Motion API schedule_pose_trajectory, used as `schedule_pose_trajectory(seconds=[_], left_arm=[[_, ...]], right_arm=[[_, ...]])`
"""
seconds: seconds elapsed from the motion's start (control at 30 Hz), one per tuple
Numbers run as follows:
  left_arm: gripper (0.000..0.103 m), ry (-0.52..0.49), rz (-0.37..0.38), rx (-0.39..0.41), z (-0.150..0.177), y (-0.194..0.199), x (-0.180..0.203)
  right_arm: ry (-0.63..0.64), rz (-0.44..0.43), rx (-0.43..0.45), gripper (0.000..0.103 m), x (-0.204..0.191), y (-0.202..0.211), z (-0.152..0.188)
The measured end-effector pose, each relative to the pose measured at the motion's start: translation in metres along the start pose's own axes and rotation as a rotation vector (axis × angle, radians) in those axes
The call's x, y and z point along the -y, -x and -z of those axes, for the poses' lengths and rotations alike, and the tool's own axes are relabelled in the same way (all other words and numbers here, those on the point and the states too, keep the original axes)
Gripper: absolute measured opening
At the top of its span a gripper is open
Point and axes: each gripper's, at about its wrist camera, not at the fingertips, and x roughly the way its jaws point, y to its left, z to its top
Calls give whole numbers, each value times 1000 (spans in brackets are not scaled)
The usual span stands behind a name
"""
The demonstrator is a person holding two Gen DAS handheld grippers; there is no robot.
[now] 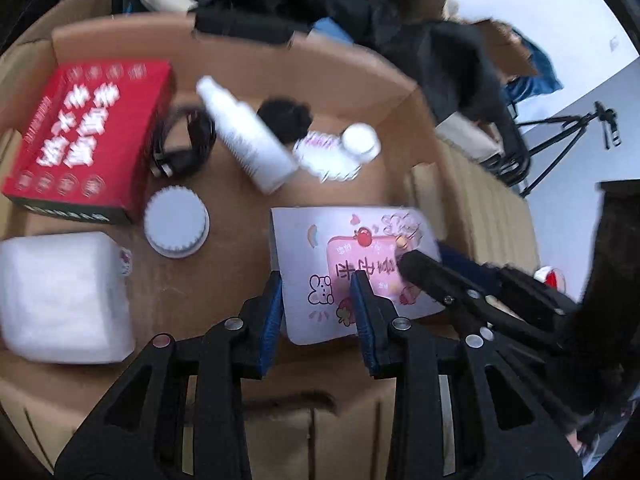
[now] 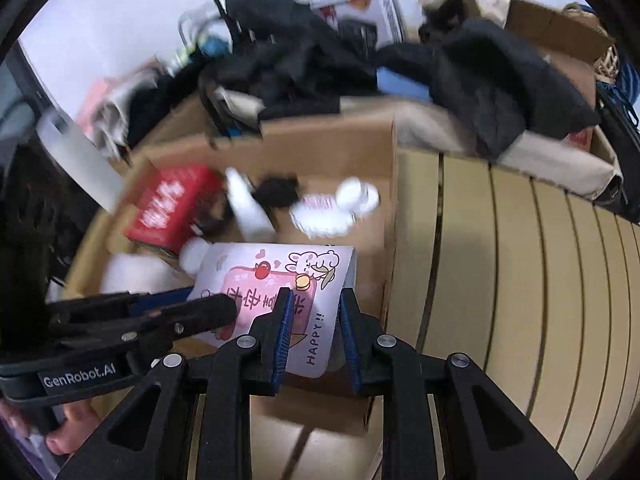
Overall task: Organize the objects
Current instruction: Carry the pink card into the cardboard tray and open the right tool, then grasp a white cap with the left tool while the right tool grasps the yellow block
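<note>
A white cartoon-printed box (image 1: 320, 240) (image 2: 316, 316) lies in the near right part of an open cardboard carton (image 1: 328, 56) (image 2: 320, 140). My left gripper (image 1: 318, 308) is open, its fingers straddling the box's near left corner. In the right wrist view it comes in from the left (image 2: 208, 312), over the box. My right gripper (image 2: 314, 330) is open, its blue pads either side of the box's near right edge. In the left wrist view it reaches in from the right (image 1: 416, 262). I cannot tell whether either one touches the box.
In the carton lie a red box (image 1: 86, 136), a white spray bottle (image 1: 248, 140), a white jar (image 1: 340, 152), a black cable (image 1: 184, 140), a round white lid (image 1: 176, 220), a white foam-wrapped pack (image 1: 60, 296) and a black furry item (image 1: 284, 118). Dark clothes (image 2: 500, 80) pile behind. A tripod (image 1: 568, 140) stands right.
</note>
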Motion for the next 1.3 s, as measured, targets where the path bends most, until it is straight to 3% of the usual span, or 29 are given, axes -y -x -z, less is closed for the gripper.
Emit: schedule_pose_trajectory(seconds=[0.1, 0.2, 0.37, 0.4, 0.43, 0.47, 0.5, 0.57, 0.7, 0.93, 1.1, 1.2, 1.3], left_arm=[[28, -7, -31, 16, 2, -5, 2], [33, 15, 8, 3, 3, 2, 1], [52, -23, -15, 101, 10, 71, 6], [57, -44, -31, 128, 12, 91, 9], [71, -84, -62, 165, 16, 120, 15], [87, -109, -92, 188, 17, 139, 18], [93, -131, -133, 216, 19, 159, 22], [103, -179, -248, 281, 29, 210, 29], [103, -165, -348, 328, 42, 271, 27], [103, -197, -372, 366, 82, 316, 39], [103, -226, -392, 392, 123, 315, 46], [103, -201, -346, 375, 163, 294, 30], [103, -144, -390, 338, 208, 262, 11]], right_arm=[[47, 64, 13, 26, -7, -3, -2], [51, 80, -5, 26, -7, 0, -2], [90, 121, 19, 30, -18, 39, -3], [94, 109, 41, 39, -20, 58, -4], [95, 95, 58, 46, -22, 72, -6], [95, 81, 78, 66, -23, 88, -8], [95, 65, 104, 82, -25, 108, -10], [100, 22, 155, 83, -27, 150, -13], [139, 42, 257, 83, -31, 230, -11], [132, 30, 273, 83, -35, 273, 4], [189, 31, 284, 83, -50, 284, 34], [226, -9, 309, 83, -57, 287, 72], [244, -95, 299, 83, -66, 270, 118]])
